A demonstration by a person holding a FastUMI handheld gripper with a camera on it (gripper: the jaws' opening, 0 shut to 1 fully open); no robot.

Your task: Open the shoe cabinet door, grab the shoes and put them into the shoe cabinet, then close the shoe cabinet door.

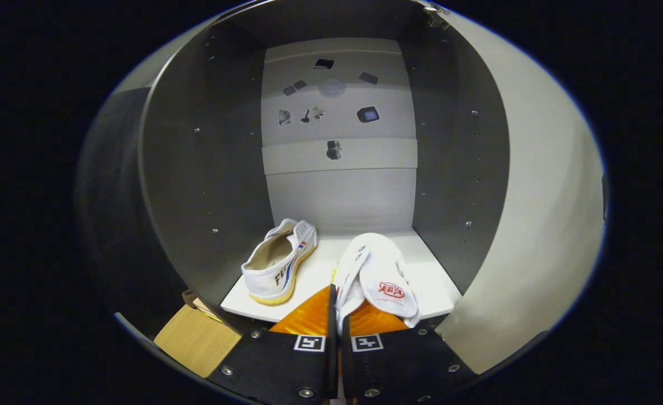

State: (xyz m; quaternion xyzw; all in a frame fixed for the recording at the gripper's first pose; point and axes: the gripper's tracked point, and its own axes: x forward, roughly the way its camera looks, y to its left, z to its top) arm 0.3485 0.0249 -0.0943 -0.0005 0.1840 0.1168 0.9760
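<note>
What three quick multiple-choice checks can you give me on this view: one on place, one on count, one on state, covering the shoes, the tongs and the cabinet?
1. Where does the loose shoe lie?
A. on the cabinet's bottom shelf, ahead and to the left of the tongs
B. on the upper shelf
C. on the floor outside the cabinet

2. How many shoes are in view?
A. one
B. two
C. four

3. What are the tongs doing?
A. wide open, holding nothing
B. closed on the cabinet door
C. closed on the second shoe

Answers:
1 A: it lies on its side on the white bottom board, near the left wall.
2 B: one lies on the shelf, one is in the tongs.
3 C: the fingers meet on the edge of the white shoe, whose insole faces the camera, while the door stands open to the right.
</note>
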